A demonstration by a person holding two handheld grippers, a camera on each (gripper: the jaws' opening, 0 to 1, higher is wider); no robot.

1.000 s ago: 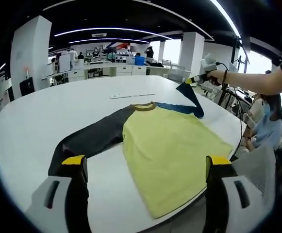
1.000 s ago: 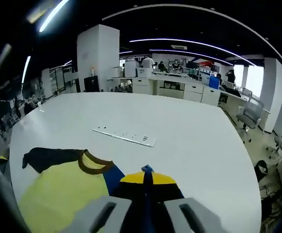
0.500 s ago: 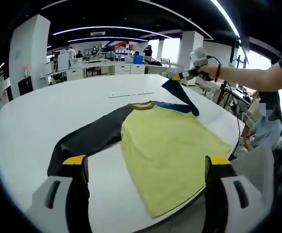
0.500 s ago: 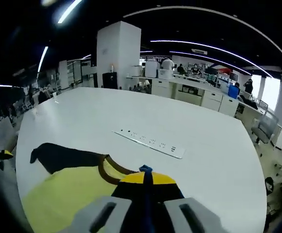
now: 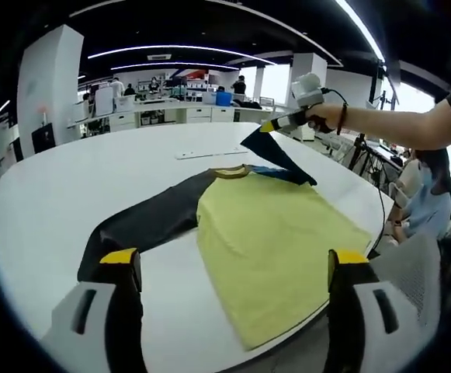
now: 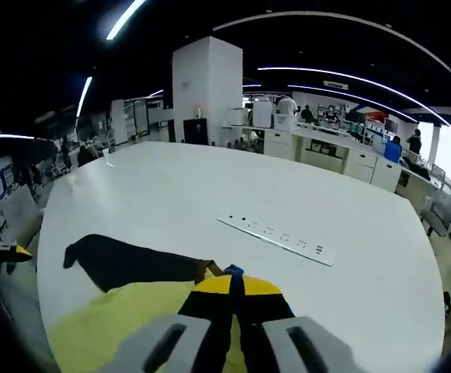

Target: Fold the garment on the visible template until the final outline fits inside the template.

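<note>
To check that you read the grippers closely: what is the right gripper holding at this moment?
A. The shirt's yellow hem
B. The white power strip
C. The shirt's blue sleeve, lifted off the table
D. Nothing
C: in the left gripper view the right gripper pinches the blue sleeve, raised above the table.

Right gripper (image 6: 236, 281) clamps garment (image 6: 124, 330) sleeve
</note>
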